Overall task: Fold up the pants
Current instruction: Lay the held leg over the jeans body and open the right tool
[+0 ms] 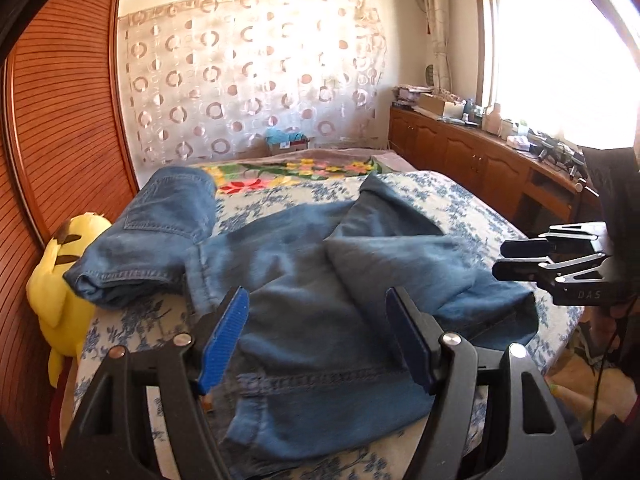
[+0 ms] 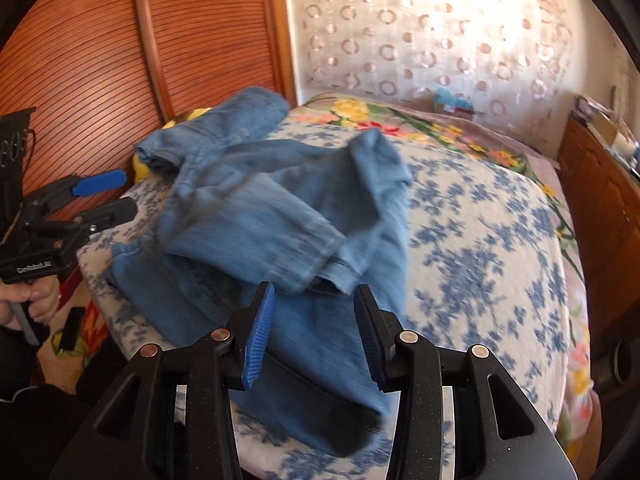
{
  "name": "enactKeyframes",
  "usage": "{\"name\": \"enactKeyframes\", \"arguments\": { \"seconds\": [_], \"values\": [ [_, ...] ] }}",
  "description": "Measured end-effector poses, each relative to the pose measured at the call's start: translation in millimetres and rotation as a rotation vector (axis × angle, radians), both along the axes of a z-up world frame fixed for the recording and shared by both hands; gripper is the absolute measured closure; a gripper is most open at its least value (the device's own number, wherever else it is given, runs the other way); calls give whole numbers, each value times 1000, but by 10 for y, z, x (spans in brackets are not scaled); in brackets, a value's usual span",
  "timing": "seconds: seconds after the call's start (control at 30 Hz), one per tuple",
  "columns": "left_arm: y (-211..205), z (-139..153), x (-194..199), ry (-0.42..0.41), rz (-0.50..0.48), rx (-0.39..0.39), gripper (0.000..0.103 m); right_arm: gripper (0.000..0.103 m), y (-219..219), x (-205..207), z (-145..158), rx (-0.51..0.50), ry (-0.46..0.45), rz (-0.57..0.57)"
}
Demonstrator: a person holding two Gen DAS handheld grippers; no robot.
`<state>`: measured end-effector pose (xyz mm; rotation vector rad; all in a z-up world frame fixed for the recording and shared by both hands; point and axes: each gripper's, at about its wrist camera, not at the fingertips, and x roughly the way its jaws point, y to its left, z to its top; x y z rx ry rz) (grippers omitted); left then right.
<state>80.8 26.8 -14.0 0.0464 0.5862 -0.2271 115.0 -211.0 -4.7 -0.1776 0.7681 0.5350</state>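
Blue denim pants (image 1: 304, 264) lie crumpled on the bed's blue-flowered cover (image 1: 464, 200), one leg folded back over the other. In the left wrist view my left gripper (image 1: 317, 294) hovers over the near edge of the denim, jaws wide open with nothing pressed between the blue pads. My right gripper (image 1: 500, 258) reaches in from the right over the pants' edge. In the right wrist view the right gripper (image 2: 315, 290) stands open just above a folded leg hem of the pants (image 2: 260, 220), pads not touching the cloth. The left gripper (image 2: 120, 194) shows at the left, open, held by a hand.
A yellow plush toy (image 1: 60, 272) sits between the bed and the slatted wooden wardrobe (image 1: 60, 120) on the left. A wooden cabinet (image 1: 480, 156) with clutter runs along the right under the window. A flowered blanket (image 1: 280, 176) and a box (image 1: 288, 142) lie at the bed's far end.
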Motion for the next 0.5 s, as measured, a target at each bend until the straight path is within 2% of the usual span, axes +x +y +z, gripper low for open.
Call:
{"name": "enactKeyframes", "arguments": {
  "seconds": [0.1,0.27,0.37,0.5],
  "values": [
    [-151,15,46,11,-35,10,32,60,-145,13,-18,15,-40,-66],
    [-370,3,101,23,-85,28,32,60,-262,132,-173,27,-33,-95],
    [-529,-71,193,62,-135,36,32,60,-278,193,-233,17,-51,-106],
    [-778,-236,304,103,-186,93,32,60,-299,306,-297,27,-59,-130]
  ]
}}
